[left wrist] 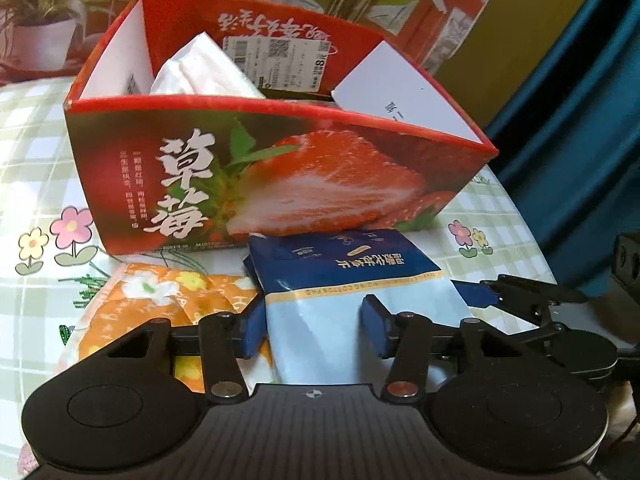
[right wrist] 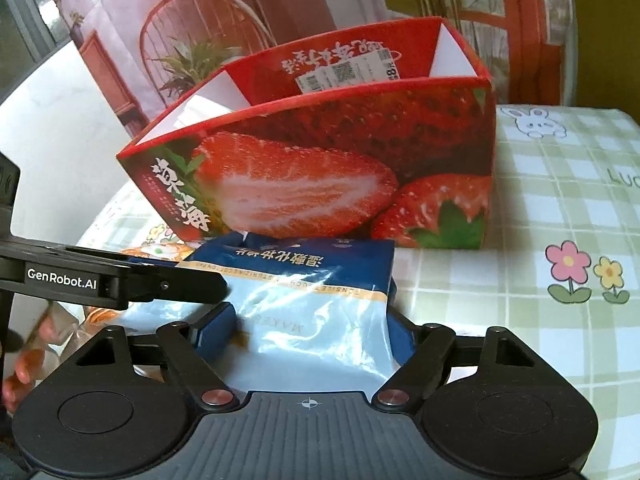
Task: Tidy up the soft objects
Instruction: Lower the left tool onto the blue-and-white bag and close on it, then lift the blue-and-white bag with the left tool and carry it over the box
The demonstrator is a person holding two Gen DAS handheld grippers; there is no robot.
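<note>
I am working both grippers around the blue cotton-pad pack (left wrist: 340,280), which is lying on the checked tablecloth (right wrist: 560,208) just in front of the strawberry box (left wrist: 280,176). My left gripper (left wrist: 316,330) is straddling its near end; whether the pads are pressing I cannot tell. My right gripper (right wrist: 308,330) is clamping the pack's pale end. An orange floral pack (left wrist: 160,304) is lying to the left, and a white pack (left wrist: 200,68) is sitting inside the box.

A home, by the look of it. A round table wears a green-checked cloth (right wrist: 560,208) printed with cartoon flowers and a rabbit. Behind it hangs a backdrop picturing potted green plants (left wrist: 44,12) and a rattan chair (right wrist: 192,32).
</note>
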